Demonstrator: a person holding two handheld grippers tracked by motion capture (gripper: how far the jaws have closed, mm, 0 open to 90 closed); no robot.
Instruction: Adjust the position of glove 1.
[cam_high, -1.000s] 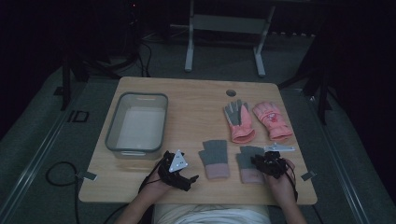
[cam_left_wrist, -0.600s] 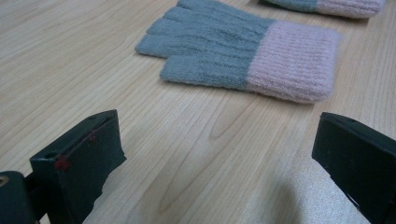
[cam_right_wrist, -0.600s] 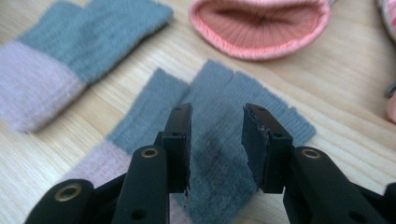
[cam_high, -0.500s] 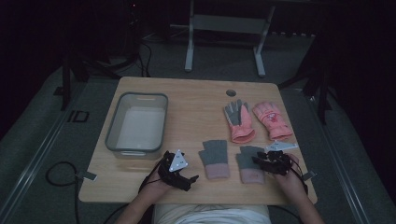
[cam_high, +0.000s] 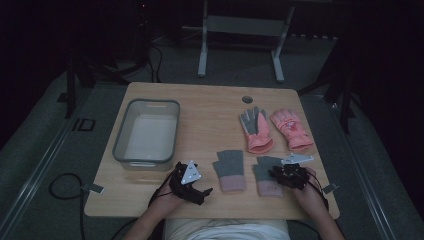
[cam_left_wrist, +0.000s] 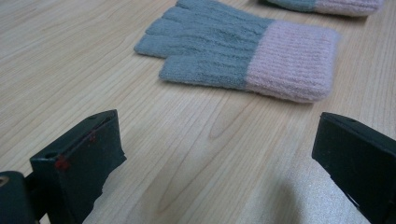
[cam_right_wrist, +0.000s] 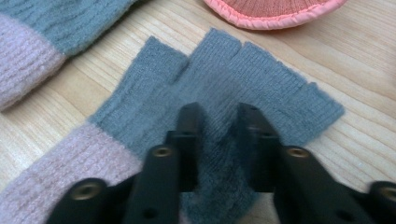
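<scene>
On the wooden table (cam_high: 210, 107) lie two grey fingerless gloves with pink cuffs, side by side near the person's edge, and two pink gloves farther back on the right. The right gripper (cam_high: 287, 175) is down on the right grey glove (cam_high: 267, 176), and in the right gripper view its jaws are drawn close together with a fold of the grey knit pinched up between them (cam_right_wrist: 219, 140); the glove's cut finger ends fan out flat on the wood beyond the jaws. The left grey glove (cam_high: 230, 170) lies flat and untouched just beside it. The left gripper (cam_high: 192, 182) rests low at the table's near edge, left of that glove, its jaws spread wide apart over bare wood. A clear plastic bin (cam_high: 146, 134) sits on the table's left half. The pink gloves (cam_high: 257, 131) lie flat, one palm up showing a grey palm.
</scene>
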